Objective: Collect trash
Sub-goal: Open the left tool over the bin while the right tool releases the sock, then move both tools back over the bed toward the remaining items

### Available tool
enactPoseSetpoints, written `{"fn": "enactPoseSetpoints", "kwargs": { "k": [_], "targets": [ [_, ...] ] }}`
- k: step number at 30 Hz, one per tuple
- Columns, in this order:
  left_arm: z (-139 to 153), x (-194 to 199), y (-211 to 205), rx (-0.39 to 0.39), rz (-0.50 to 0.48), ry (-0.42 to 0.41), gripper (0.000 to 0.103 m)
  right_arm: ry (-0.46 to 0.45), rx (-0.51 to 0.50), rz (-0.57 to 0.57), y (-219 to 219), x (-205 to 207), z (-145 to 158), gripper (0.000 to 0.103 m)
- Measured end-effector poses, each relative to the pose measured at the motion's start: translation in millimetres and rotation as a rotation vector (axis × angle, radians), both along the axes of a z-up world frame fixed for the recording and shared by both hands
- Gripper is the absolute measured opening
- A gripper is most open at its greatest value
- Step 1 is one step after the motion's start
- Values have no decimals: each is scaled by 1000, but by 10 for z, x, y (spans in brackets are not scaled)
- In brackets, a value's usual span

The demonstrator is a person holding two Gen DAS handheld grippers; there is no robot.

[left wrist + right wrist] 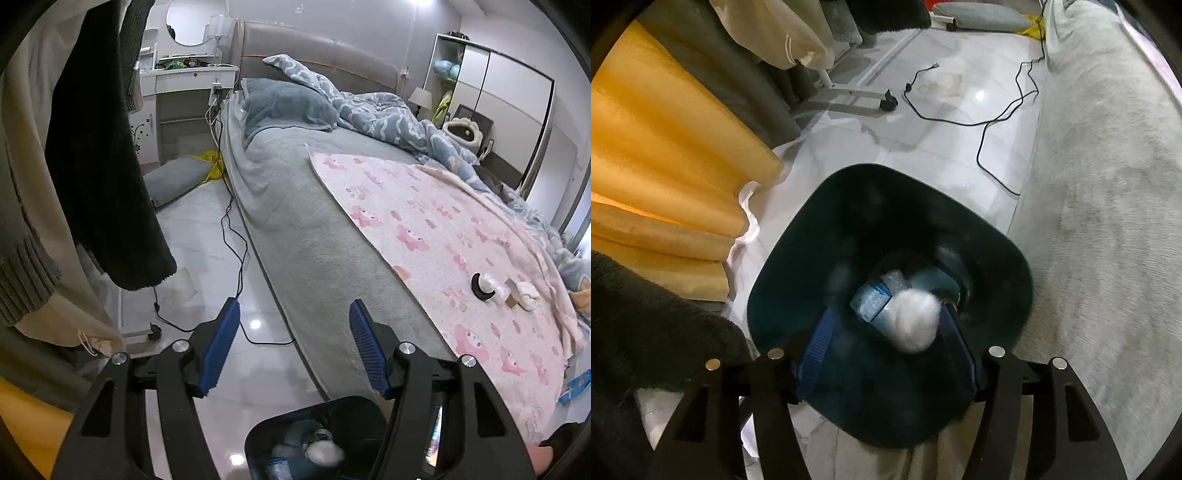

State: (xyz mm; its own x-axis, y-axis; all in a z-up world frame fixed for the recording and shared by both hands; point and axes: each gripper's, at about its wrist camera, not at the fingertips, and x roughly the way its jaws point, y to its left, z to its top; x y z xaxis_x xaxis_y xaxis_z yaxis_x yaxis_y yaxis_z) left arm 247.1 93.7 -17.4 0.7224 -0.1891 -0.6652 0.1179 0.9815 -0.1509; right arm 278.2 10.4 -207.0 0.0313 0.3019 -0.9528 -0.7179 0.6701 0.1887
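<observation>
A dark bin stands on the floor beside the bed, with a clear plastic bottle inside. My right gripper hangs over it, pointing down, jaws open. A blurred white crumpled wad is in the bin's mouth near the right finger, and no pad presses on it. In the left wrist view the bin is at the bottom edge. My left gripper is open and empty above the bed's edge. On the pink blanket lie a black-and-white round item, a small brown box and a white tissue wad.
A black cable snakes over the tiled floor. Hanging garments and a yellow curtain crowd the left side, with a wheeled rack base below. A grey cushion lies on the floor. A blue wrapper lies at the blanket's right edge.
</observation>
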Motion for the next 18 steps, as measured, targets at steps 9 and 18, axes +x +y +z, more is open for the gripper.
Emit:
{"fn": "enactPoseSetpoints", "kwargs": {
  "k": [9, 18],
  "targets": [
    [214, -9, -325, 11, -29, -64, 68, -110, 178, -45, -367, -35, 451, 63],
    [385, 22, -783, 18, -61, -97, 70, -245, 237, -156, -882, 16, 893, 63]
  ]
}}
